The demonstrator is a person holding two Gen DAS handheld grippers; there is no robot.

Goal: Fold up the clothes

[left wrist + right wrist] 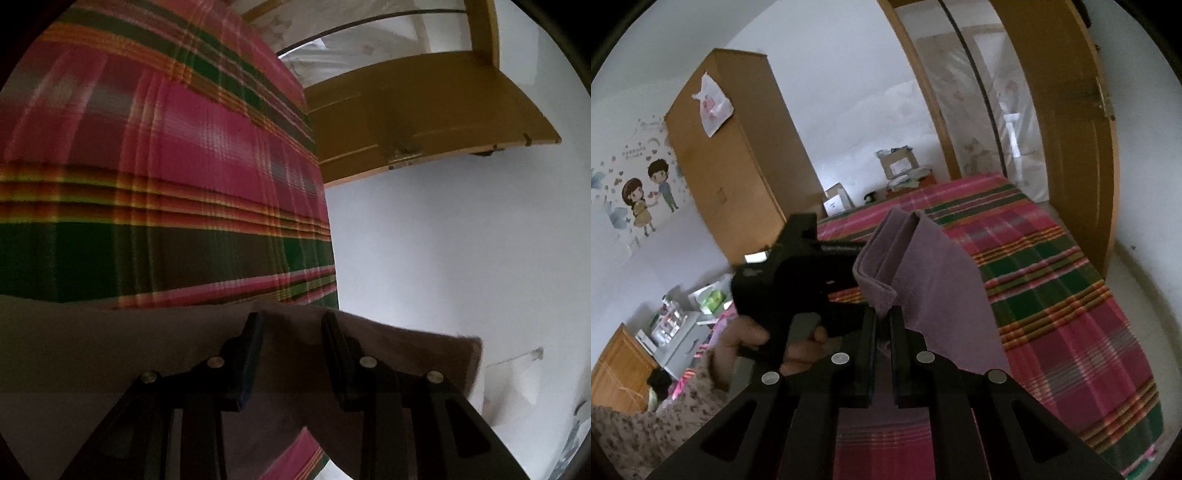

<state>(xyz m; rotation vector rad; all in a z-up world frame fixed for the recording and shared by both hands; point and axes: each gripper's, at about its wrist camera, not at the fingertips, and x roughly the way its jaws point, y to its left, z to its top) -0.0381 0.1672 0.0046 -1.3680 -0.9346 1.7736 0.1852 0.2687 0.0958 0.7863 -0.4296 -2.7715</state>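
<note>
A mauve cloth (923, 266), folded in layers, is held up in the air over the bed. My right gripper (883, 317) is shut on its lower folded edge, with the fingers nearly touching. The left gripper (798, 266) shows in the right wrist view as a black body gripped by a hand (753, 336), and the cloth hides its tips. In the left wrist view, my left gripper (291, 317) has the cloth (110, 350) bunched thickly between its fingers. Those fingers stand partly apart around the cloth, which spreads to both sides.
A bed with a pink, green and orange plaid cover (1052, 288) lies below and ahead. A wooden wardrobe (738, 177) stands at the left and a wooden door (1071, 129) at the right. Boxes (897, 162) sit beyond the bed. White shelves (676, 332) hold clutter at the lower left.
</note>
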